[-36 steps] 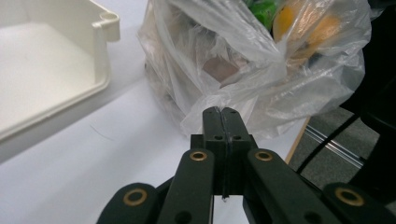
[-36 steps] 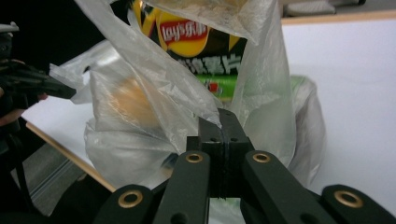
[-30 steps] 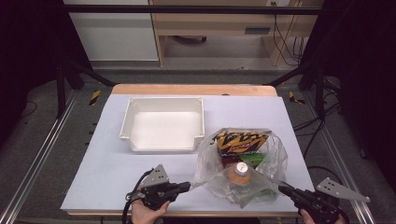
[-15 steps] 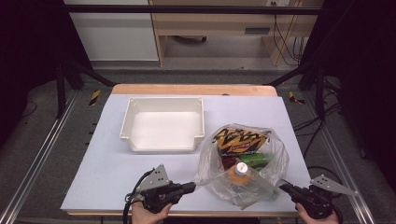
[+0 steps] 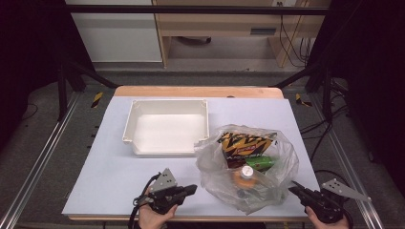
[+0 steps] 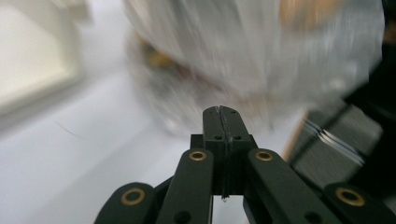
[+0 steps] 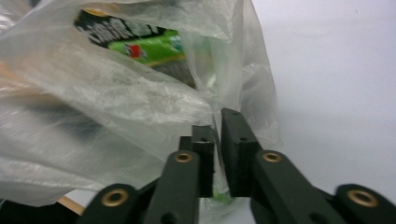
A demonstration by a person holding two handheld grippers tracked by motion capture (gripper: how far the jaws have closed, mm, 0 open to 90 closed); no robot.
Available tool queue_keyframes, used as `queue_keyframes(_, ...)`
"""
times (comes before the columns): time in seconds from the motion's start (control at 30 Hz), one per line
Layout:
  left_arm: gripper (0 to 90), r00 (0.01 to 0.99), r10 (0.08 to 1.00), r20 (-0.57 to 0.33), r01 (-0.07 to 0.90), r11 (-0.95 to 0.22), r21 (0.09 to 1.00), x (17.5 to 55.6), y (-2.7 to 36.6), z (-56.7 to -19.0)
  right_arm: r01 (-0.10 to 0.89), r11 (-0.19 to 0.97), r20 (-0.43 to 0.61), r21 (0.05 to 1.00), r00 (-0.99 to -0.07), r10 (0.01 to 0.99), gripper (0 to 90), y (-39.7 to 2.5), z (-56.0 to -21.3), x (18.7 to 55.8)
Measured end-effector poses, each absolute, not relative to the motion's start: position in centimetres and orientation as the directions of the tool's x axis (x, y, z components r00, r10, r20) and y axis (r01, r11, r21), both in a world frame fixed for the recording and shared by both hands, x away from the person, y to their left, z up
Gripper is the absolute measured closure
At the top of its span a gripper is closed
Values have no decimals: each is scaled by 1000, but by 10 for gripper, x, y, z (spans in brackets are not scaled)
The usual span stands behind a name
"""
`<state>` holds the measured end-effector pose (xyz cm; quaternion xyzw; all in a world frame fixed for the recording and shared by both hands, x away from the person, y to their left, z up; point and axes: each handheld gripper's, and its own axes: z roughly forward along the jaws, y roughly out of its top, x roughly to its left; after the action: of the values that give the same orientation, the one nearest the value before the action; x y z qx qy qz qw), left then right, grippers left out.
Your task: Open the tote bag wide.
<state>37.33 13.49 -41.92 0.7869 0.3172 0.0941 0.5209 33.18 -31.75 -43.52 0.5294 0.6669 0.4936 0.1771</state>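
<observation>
Since a thin fold of the clear plastic bag [image 5: 248, 171] is caught between the nearly closed jaws of the right claw [image 7: 218, 154], the film could be torn or slipped out if it is pulled hard; only a sliver of plastic is gripped, as judged from the right gripper view. The bag is lying on the surface [image 5: 110, 167], just beside the near right corner of the white tray [image 5: 167, 126], with its near edge close to the surface's front edge. Inside the bag, a yellow-and-black snack packet [image 5: 243, 145], a green packet [image 5: 260, 163] and an orange bottle with a white cap [image 5: 246, 174] are seen loosely piled. If the bag is lifted by one side only, the contents may be tipped toward the other side, and the bottle could be rolled out or off the front edge. The left claw [image 6: 223, 121] is shut with nothing held, and is hovering just short of the bag's left side; its view is blurred, so exact contact cannot be told. A closed claw pushed into the bag would shove it toward the right rather than grasp it. The tray is empty and is apart from both claws.
</observation>
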Motion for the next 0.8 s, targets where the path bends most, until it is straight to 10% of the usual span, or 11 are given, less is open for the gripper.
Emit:
queue_keyframes(0.23,384,731,667,-145,318,-144,937,374,146,-370,373,-62,225,926,-411,884,489,-320,-398,314)
queue_keyframes(0.4,302,748,655,-110,263,-140,954,368,137,-349,258,-72,184,963,-442,878,422,-315,-360,304)
queue_keyframes(0.8,814,754,636,-164,351,-179,919,409,110,-362,133,25,58,991,-585,809,531,-258,-306,317)
